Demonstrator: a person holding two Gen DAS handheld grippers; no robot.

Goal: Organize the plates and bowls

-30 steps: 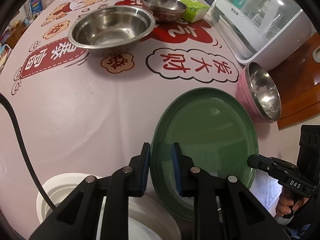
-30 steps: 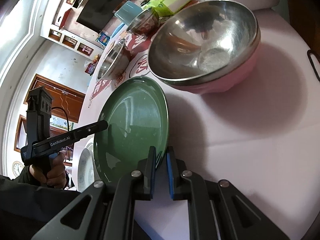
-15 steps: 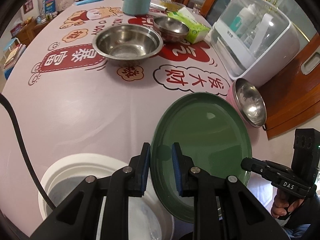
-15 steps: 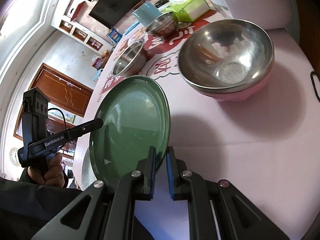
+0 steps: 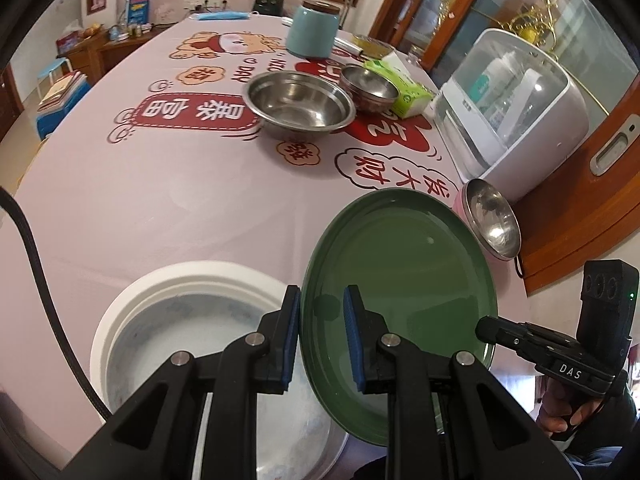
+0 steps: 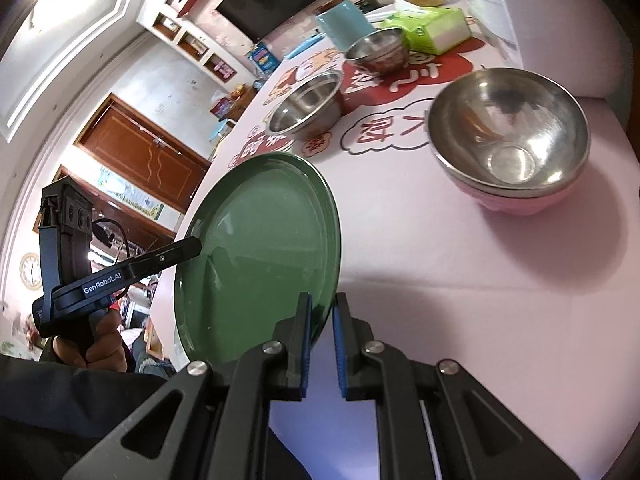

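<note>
One pink table [image 5: 160,208] fills both views, carrying one white plate [image 5: 132,312] at lower left of the left view, cut off behind the fingers, and three steel bowls: a wide one [image 5: 300,104] and a small one [image 5: 370,88] at upper centre, a pink-sided one [image 6: 508,148] at right. One green plate [image 5: 400,272] sits lower centre, tilted off the table, its lower rim hidden. The left gripper [image 5: 320,332] and right gripper [image 6: 320,340] each clamp opposite rims of it.

"DAS" – right tongs [image 5: 489,330], "GenRobot.AI" – left tongs [image 6: 192,245]
</note>
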